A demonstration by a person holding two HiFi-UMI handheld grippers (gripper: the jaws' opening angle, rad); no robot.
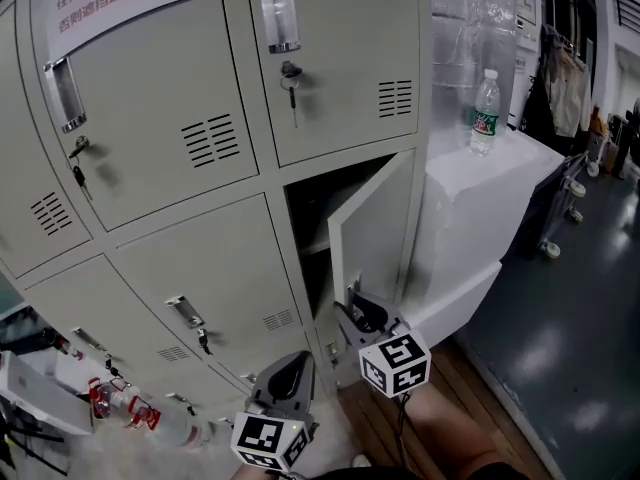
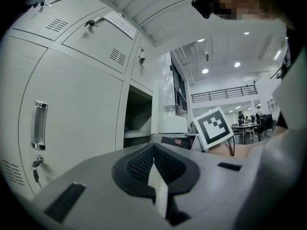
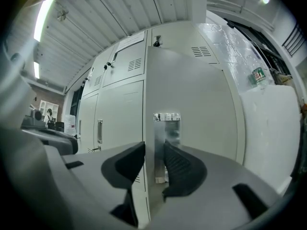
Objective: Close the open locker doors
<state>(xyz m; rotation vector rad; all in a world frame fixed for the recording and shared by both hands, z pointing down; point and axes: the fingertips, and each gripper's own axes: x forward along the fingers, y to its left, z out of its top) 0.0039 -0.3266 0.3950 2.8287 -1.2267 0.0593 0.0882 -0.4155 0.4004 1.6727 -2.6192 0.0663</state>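
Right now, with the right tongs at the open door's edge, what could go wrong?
The right tongs straddle the edge of the door without clamping it, so they may slip off on the push. The pad on the door's inner side could get pinched against the locker as it shuts.

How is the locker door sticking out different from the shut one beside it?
The open locker door stands ajar, baring a dark compartment; the closed locker door lies flush. The open door shows a plain face; the closed door shows handle and vents. Both are pale grey.
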